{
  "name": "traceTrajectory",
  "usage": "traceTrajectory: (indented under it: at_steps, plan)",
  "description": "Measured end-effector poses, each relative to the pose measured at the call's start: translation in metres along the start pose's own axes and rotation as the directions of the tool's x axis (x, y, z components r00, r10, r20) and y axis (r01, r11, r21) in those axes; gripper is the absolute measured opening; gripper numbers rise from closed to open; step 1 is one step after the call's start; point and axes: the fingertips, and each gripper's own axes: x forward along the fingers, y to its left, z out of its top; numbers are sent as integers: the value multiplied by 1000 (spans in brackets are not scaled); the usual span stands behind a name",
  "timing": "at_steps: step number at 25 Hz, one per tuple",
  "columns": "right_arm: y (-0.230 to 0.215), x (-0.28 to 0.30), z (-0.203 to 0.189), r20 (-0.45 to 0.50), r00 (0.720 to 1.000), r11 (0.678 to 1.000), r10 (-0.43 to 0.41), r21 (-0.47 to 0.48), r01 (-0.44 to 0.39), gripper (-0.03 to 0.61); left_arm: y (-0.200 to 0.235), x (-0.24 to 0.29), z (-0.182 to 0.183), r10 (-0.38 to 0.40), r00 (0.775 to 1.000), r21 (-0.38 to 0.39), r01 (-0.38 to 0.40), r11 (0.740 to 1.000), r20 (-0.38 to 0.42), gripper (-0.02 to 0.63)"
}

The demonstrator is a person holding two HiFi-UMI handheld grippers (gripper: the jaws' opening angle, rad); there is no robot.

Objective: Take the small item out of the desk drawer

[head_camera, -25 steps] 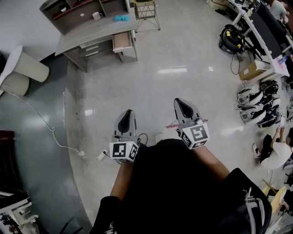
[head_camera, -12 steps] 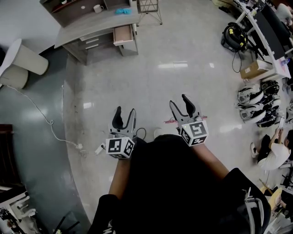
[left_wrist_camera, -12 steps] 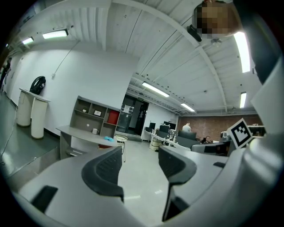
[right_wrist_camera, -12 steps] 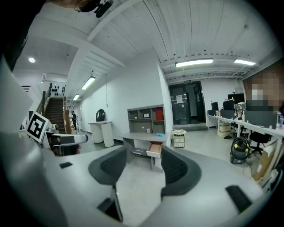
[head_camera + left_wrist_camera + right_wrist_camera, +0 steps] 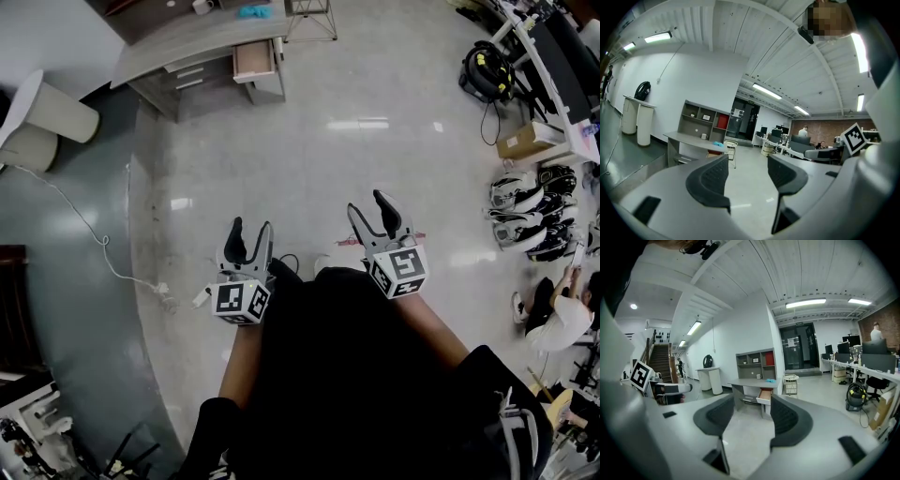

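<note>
Across the shiny floor (image 5: 356,141), well apart, stands the grey tabletop (image 5: 202,47), its drawer (image 5: 253,60) already pulled out; the small item is probably inside, too far to see; left tool (image 5: 251,227) and right tool (image 5: 367,204) have just been opening, both released and empty; best to walk close first, then reach in from above.

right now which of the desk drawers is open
The drawer at the right end of the desk, pulled out, inside showing; the stacked drawers left of it are shut.
</note>
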Motion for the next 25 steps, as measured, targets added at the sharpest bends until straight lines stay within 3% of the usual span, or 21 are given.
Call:
traceTrajectory:
  at_steps: [14, 20, 25]
  plan:
    - [-18, 55, -10, -50, 999, 1000, -8, 9, 8, 229, 32, 47, 1, -2, 1000, -18, 2, 1000, -8, 239]
    - [-25, 115, -2, -88, 995, 999, -38, 14, 39, 229, 69, 106, 8, -51, 998, -42, 50, 998, -25, 239]
    - [-11, 189, 15, -133, 991, 1000, -15, -22, 12, 229, 122, 163, 29, -77, 997, -67, 76, 995, -9, 239]
